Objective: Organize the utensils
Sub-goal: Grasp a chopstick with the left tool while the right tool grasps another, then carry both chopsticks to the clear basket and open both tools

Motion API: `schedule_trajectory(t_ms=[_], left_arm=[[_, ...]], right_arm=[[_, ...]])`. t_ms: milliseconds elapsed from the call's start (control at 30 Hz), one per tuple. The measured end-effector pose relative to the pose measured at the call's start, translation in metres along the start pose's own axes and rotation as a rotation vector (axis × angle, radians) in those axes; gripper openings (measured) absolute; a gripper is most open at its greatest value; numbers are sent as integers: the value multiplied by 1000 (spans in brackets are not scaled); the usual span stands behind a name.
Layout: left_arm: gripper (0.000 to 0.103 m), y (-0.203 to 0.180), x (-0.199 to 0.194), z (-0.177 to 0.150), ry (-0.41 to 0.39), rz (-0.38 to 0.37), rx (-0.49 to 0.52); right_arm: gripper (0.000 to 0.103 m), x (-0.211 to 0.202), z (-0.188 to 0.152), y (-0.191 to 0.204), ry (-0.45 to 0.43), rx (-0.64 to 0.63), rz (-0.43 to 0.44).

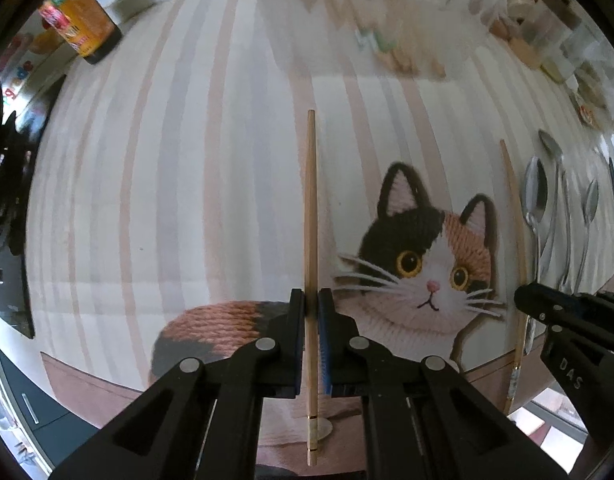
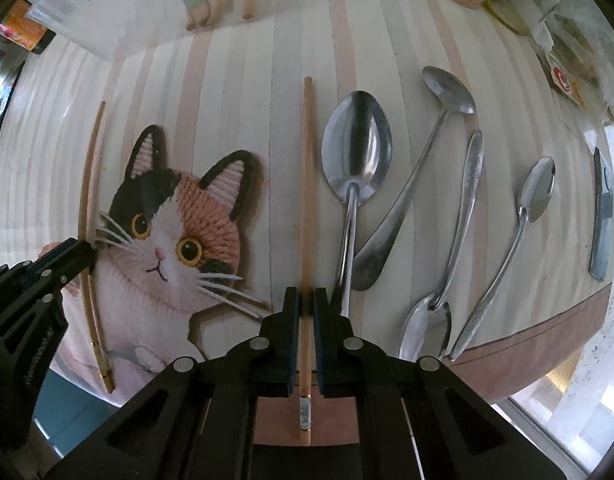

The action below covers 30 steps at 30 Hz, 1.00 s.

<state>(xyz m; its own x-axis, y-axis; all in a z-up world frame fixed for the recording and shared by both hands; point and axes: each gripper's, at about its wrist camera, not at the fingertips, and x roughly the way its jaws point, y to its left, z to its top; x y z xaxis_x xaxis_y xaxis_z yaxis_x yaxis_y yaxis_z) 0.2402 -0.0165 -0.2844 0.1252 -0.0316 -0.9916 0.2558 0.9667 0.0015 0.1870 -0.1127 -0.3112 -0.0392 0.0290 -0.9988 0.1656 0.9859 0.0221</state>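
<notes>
My left gripper (image 1: 311, 304) is shut on a wooden chopstick (image 1: 310, 208) that points away over the striped cat placemat (image 1: 155, 184). My right gripper (image 2: 306, 304) is shut on a second wooden chopstick (image 2: 306, 184), which lies along the mat; it also shows in the left wrist view (image 1: 517, 240). The left gripper (image 2: 73, 258) and its chopstick (image 2: 87, 216) show at the left of the right wrist view. The right gripper (image 1: 547, 304) shows at the right of the left wrist view. Several metal spoons (image 2: 357, 152) lie right of the second chopstick.
A clear plastic utensil holder (image 2: 119, 8) with wooden utensils stands at the far edge of the mat. An orange-labelled bottle (image 1: 83, 20) stands far left. Jars and packets (image 2: 555, 12) crowd the far right. A dark flat tool (image 2: 601, 216) lies at the mat's right edge.
</notes>
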Motion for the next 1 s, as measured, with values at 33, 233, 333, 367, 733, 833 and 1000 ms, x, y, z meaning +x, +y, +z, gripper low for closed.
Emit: schedule_trajectory(t_ms=[33,233,333,367,733,833,1000], left_arm=[[4,1,-5,0,-13,3,-3],[4,10,-43,4,-98,10,-25],[4,13,-68,13,-148,12,-30],[4,15,-80,15,-173,13,-33],[4,35,-177,54,-383,-31,-79],[4,34,-198,72,-423,-61,-82],[4,36,-207,121,-422,-125,-98]], right_arm=[[7,-2,1,-2,-2,-1,6],[7,-25,3,-2,-66,-16,31],[7,-43,5,-3,-104,-34,38],[7,-53,7,-3,-120,-42,43],[7,-150,27,-14,-307,-40,116],[7,-177,43,-11,-356,-32,150],[7,-216,86,-17,-419,-16,199]])
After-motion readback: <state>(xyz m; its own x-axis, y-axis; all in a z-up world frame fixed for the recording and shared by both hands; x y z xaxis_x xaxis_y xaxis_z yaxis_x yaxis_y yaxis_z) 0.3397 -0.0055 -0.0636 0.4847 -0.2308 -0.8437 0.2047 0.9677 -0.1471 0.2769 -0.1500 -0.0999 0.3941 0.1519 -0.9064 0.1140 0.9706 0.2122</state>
